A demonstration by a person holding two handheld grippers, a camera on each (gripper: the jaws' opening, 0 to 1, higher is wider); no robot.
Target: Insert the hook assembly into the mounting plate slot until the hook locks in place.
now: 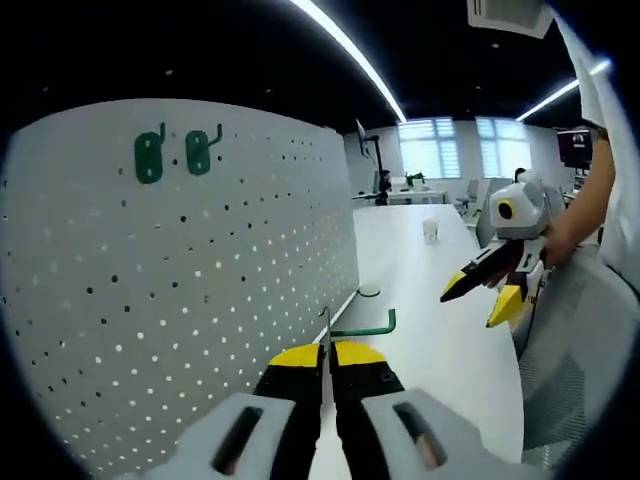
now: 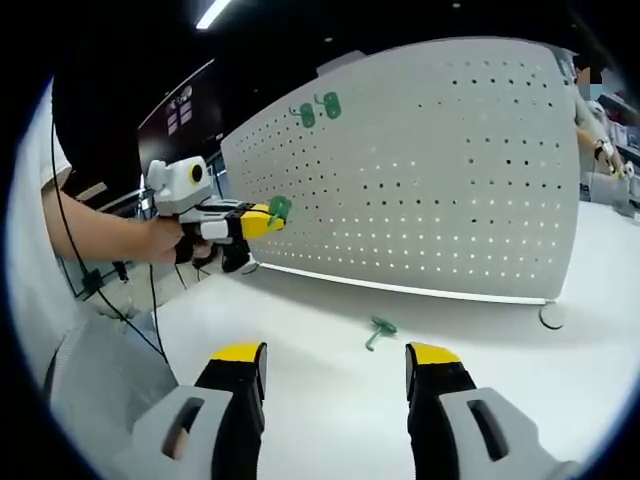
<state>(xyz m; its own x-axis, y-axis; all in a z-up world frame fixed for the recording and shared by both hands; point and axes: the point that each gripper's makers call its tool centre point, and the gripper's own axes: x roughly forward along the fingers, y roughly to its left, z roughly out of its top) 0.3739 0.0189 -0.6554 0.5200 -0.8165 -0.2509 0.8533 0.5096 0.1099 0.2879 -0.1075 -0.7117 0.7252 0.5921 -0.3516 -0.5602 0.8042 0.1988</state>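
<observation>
The green hook (image 1: 372, 327) is pinched between the closed jaws of the left hand-held gripper (image 1: 328, 352), its stem running sideways and its tip turned up; in the right gripper view the same piece shows as a green plate (image 2: 280, 207) at that gripper's yellow tips (image 2: 262, 220), held in the air near the pegboard (image 1: 200, 280) but not touching it. The pegboard, the mounting plate here, stands upright along the far edge of the white desk (image 1: 440, 340). Two green hooks (image 1: 173, 155) already sit in its upper rows. A third green hook (image 2: 379, 330) lies loose on the desk, in front of the board's lower edge. The right hand-held gripper (image 2: 335, 365) hangs above the desk with its jaws wide apart and nothing between them.

Judging from this, the insertion is not yet begun. The grip is on a thin edge, so the piece could twist or slip when pressed against the board. If the pegs meet the holes at a slant they may jam rather than lock. A hard push could also rock the free-standing board.

The back pegs of the held hook are hidden by the jaws, so which holes they face cannot be told. The board's feet are mostly cut off, apart from one round foot (image 2: 549, 315) near the desk's right end.
</observation>
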